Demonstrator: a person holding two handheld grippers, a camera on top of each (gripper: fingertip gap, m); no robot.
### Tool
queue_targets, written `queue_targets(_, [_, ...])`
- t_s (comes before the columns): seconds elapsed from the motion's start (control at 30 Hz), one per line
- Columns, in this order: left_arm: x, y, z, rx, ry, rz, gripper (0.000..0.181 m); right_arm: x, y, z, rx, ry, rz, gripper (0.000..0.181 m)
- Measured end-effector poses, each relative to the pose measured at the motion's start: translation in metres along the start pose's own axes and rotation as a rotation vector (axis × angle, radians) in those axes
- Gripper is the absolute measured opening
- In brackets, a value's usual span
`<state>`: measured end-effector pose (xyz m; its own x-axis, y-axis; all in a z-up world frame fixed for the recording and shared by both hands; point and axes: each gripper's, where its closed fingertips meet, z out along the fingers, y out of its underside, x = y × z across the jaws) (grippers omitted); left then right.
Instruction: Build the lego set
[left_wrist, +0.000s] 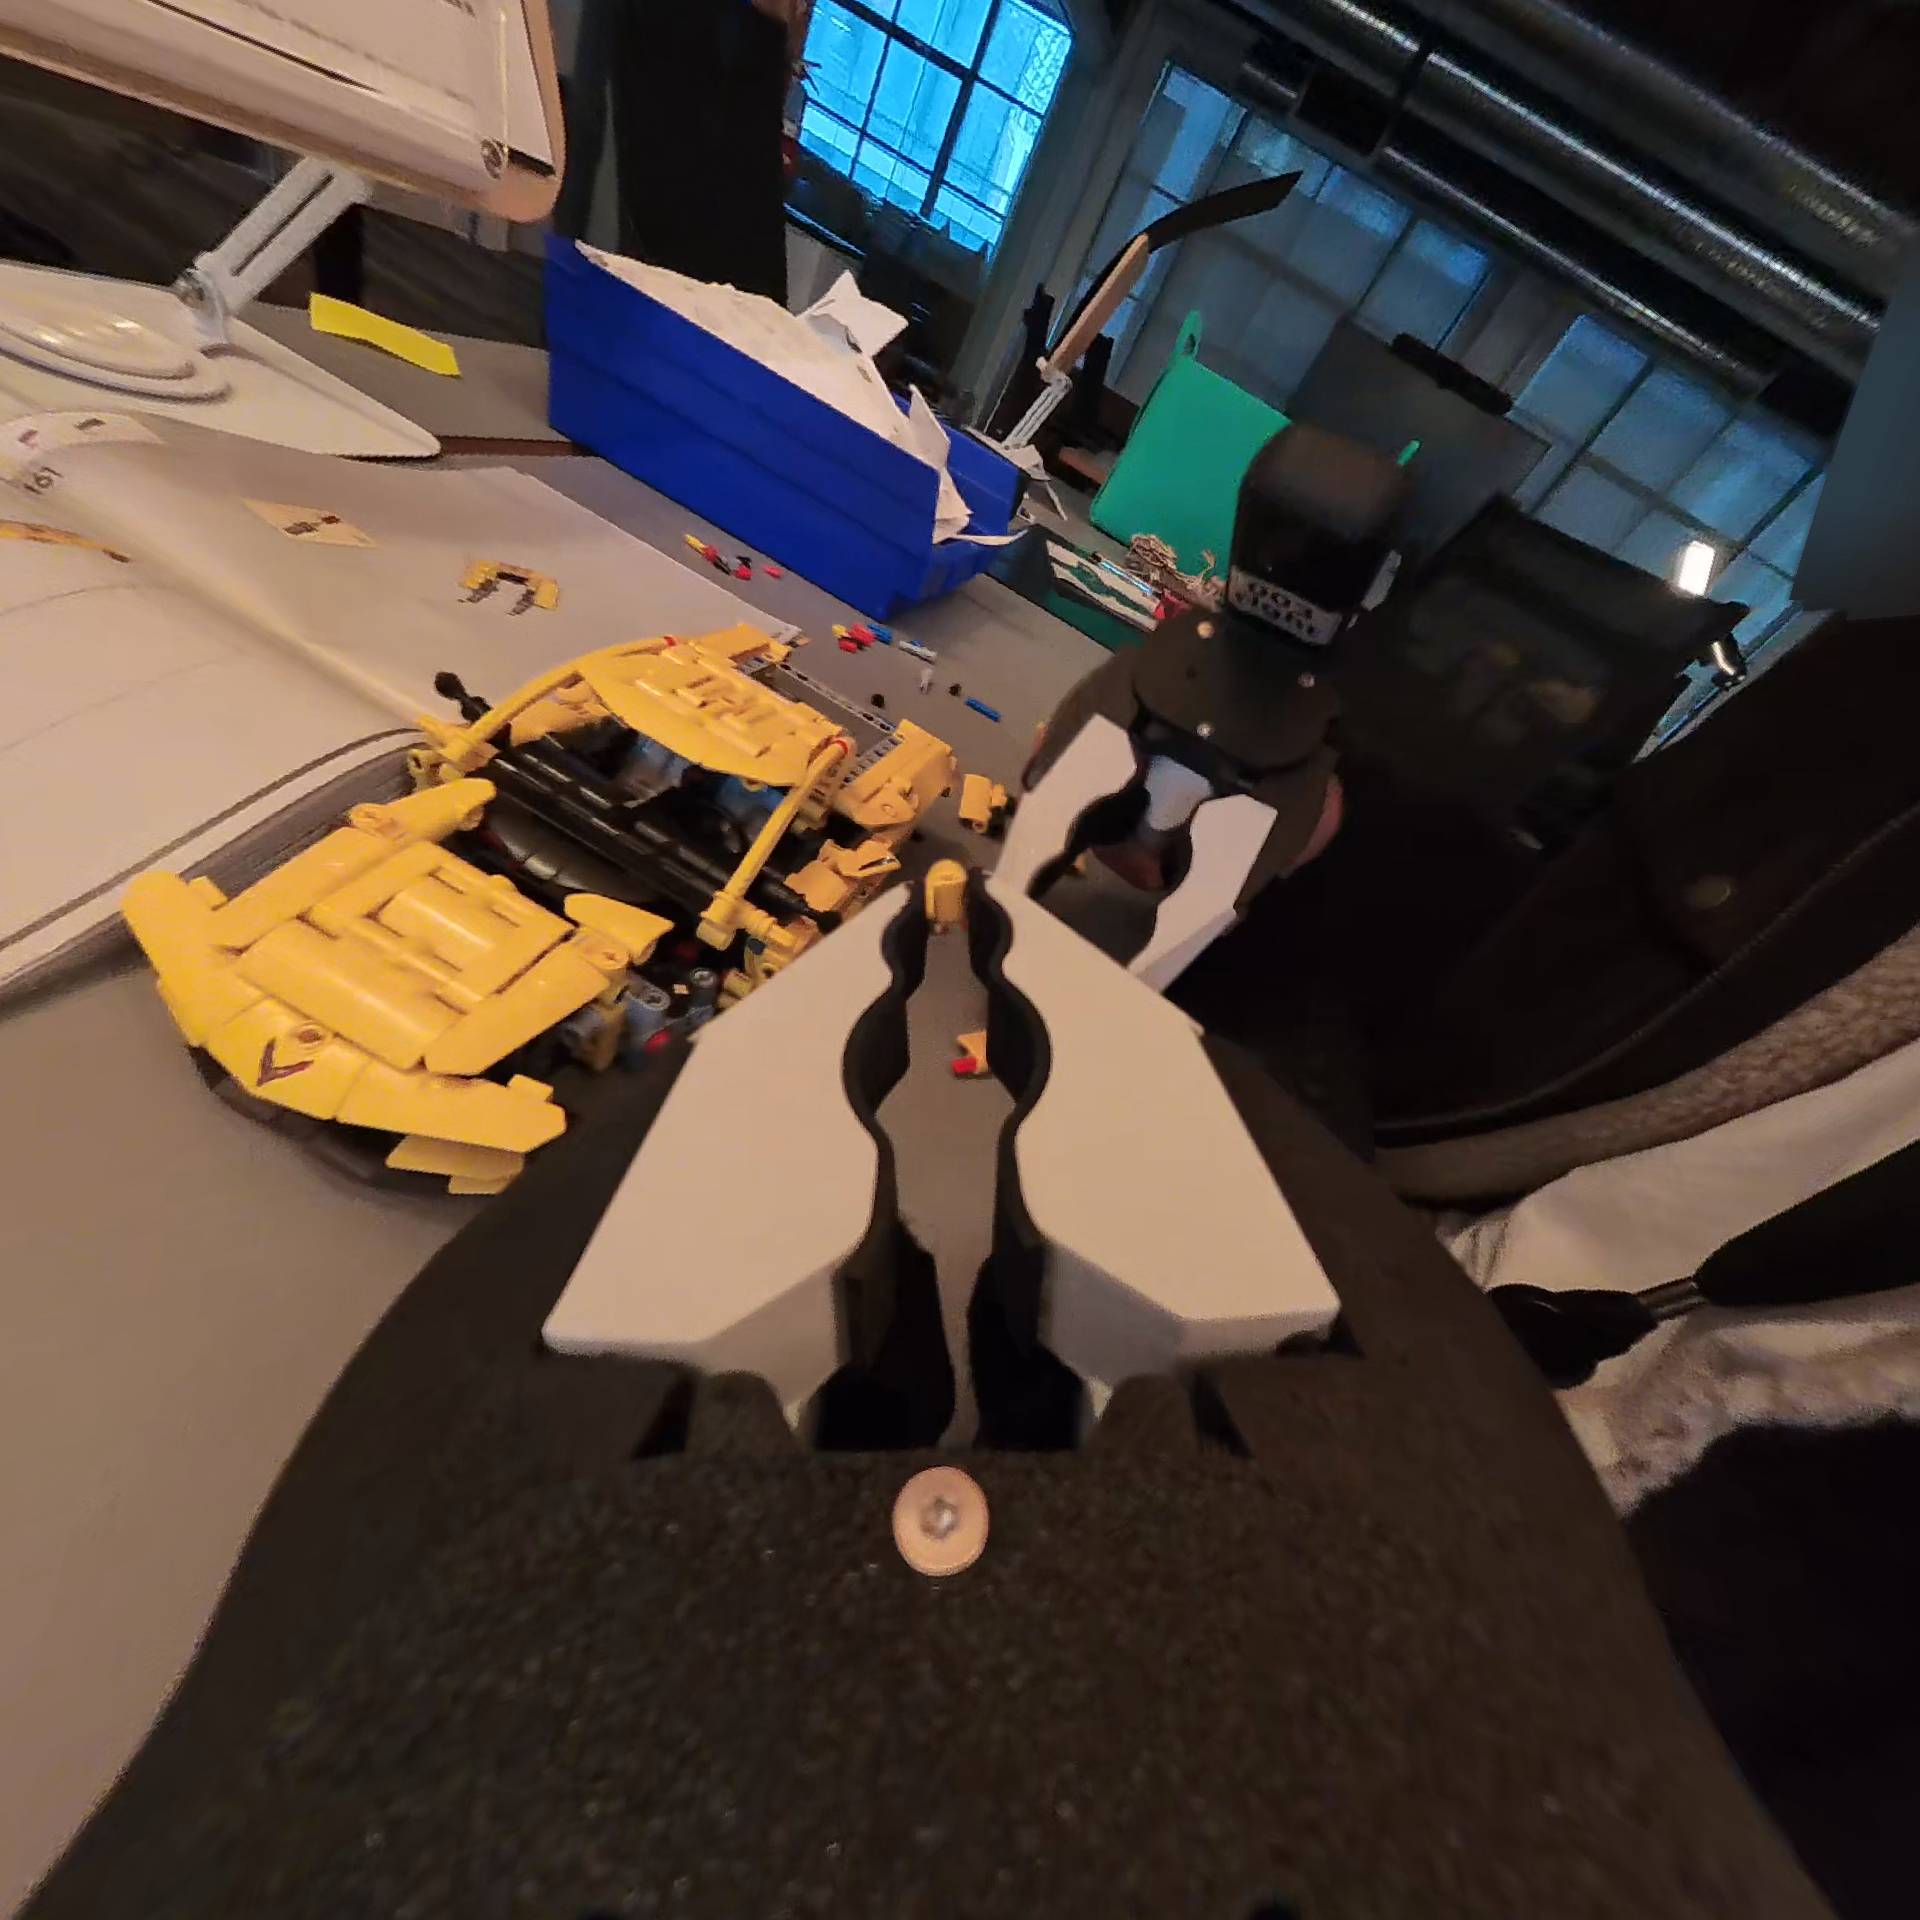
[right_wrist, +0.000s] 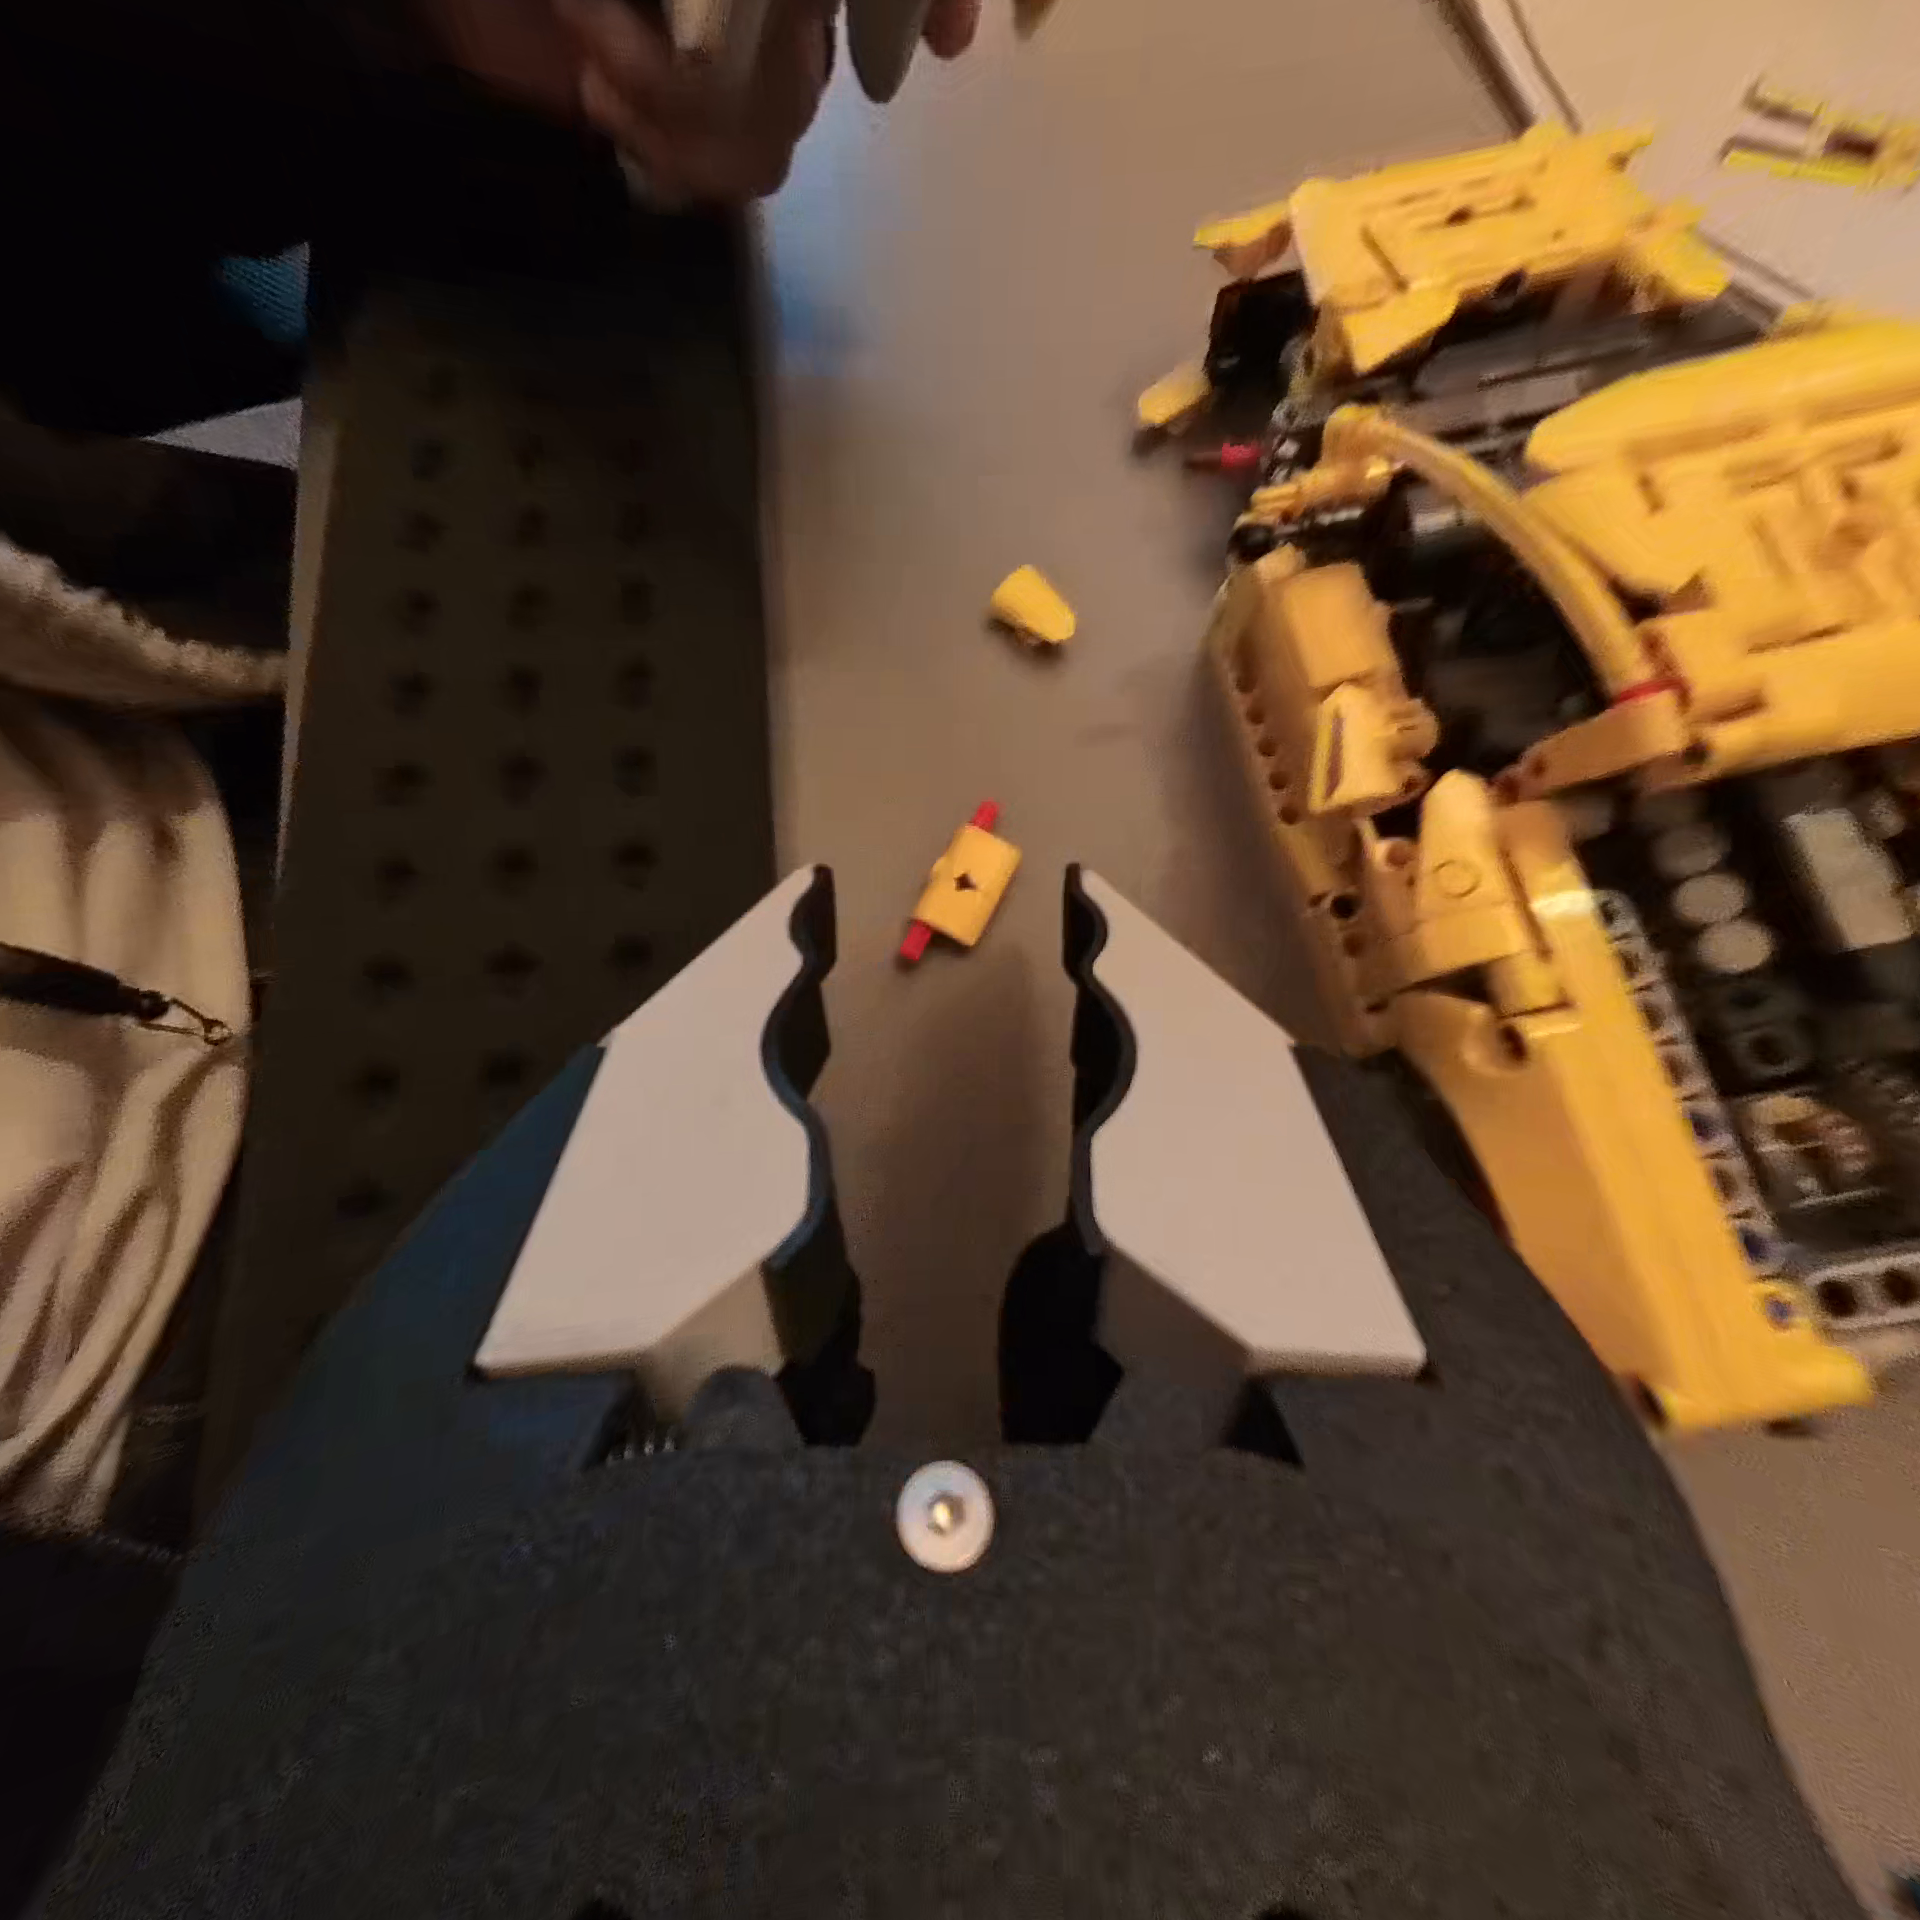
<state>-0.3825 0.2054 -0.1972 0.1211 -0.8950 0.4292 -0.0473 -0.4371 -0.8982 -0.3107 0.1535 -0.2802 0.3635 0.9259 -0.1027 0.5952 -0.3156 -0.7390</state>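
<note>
The left tool (left_wrist: 948, 902) pinches a small yellow piece (left_wrist: 944, 891) at its tips. The right tool (right_wrist: 948, 883) is spread wide above a yellow piece with a red pin (right_wrist: 966, 888) on the grey counter (right_wrist: 935, 468). The yellow lego car (left_wrist: 499, 883) sits just beside them.

Counts on the counter (left_wrist: 156, 1299)

One yellow lego car (left_wrist: 499, 904), one blue bin (left_wrist: 727, 436), one open instruction booklet (left_wrist: 208, 644), two grippers, two loose yellow pieces beside the car (small scattered bits beyond: too tiny to count).
</note>
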Motion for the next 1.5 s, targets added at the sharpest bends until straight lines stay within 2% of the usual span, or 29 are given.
queue_targets(0.13, [0.0, 0.001, 0.002, -0.002, 0.013, -0.012, 0.007, -0.01, 0.006, 0.006, -0.016, 0.05, -0.056, 0.036])
queue_targets(0.23, [0.001, 0.001, 0.002, 0.001, 0.014, -0.008, 0.007, -0.015, 0.0, 0.009, 0.002, 0.033, -0.061, 0.032])
queue_targets(0.37, [0.005, 0.002, 0.003, -0.004, 0.038, -0.015, 0.007, -0.008, 0.01, 0.017, -0.055, 0.023, -0.002, 0.033])
queue_targets(0.57, [0.009, 0.003, 0.004, -0.008, 0.051, -0.009, 0.007, 0.002, 0.013, 0.021, -0.097, 0.114, -0.084, 0.017])
queue_targets(0.67, [0.011, 0.004, 0.004, -0.011, 0.058, 0.004, 0.007, 0.003, 0.01, 0.024, -0.092, 0.119, -0.086, 0.016])
queue_targets(0.73, [0.015, 0.004, 0.004, -0.012, 0.073, 0.024, 0.007, 0.001, 0.009, 0.022, -0.078, 0.074, -0.043, 0.016])
queue_targets(0.83, [0.027, 0.005, 0.003, -0.023, 0.11, 0.102, 0.007, -0.018, -0.007, 0.016, 0.038, -0.149, 0.15, 0.015])
queue_targets(0.87, [0.032, 0.007, 0.004, -0.033, 0.117, 0.142, 0.007, -0.019, -0.002, 0.017, 0.001, -0.182, 0.184, 0.015])
queue_targets(0.9, [0.035, 0.009, 0.005, -0.043, 0.124, 0.176, 0.007, -0.014, 0.009, 0.019, -0.066, -0.148, 0.148, 0.015])
queue_targets(1.0, [0.039, 0.014, 0.007, -0.065, 0.129, 0.209, 0.007, -0.019, 0.014, 0.02, -0.14, -0.149, 0.027, 0.016])
queue_targets(1.1, [0.04, 0.012, 0.006, -0.053, 0.135, 0.203, 0.007, -0.023, 0.011, 0.021, -0.127, -0.191, -0.017, 0.016])
queue_targets(1.23, [0.039, 0.013, 0.008, -0.061, 0.124, 0.21, 0.007, -0.015, 0.003, 0.018, -0.059, -0.059, -0.306, 0.029])
queue_targets(1.3, [0.039, 0.014, 0.008, -0.065, 0.12, 0.212, 0.007, -0.014, 0.0, 0.015, -0.025, 0.011, -0.424, 0.027])
queue_targets(1.5, [0.038, 0.014, 0.009, -0.07, 0.118, 0.208, 0.007, -0.018, 0.007, 0.019, -0.026, 0.003, -0.608, 0.022])
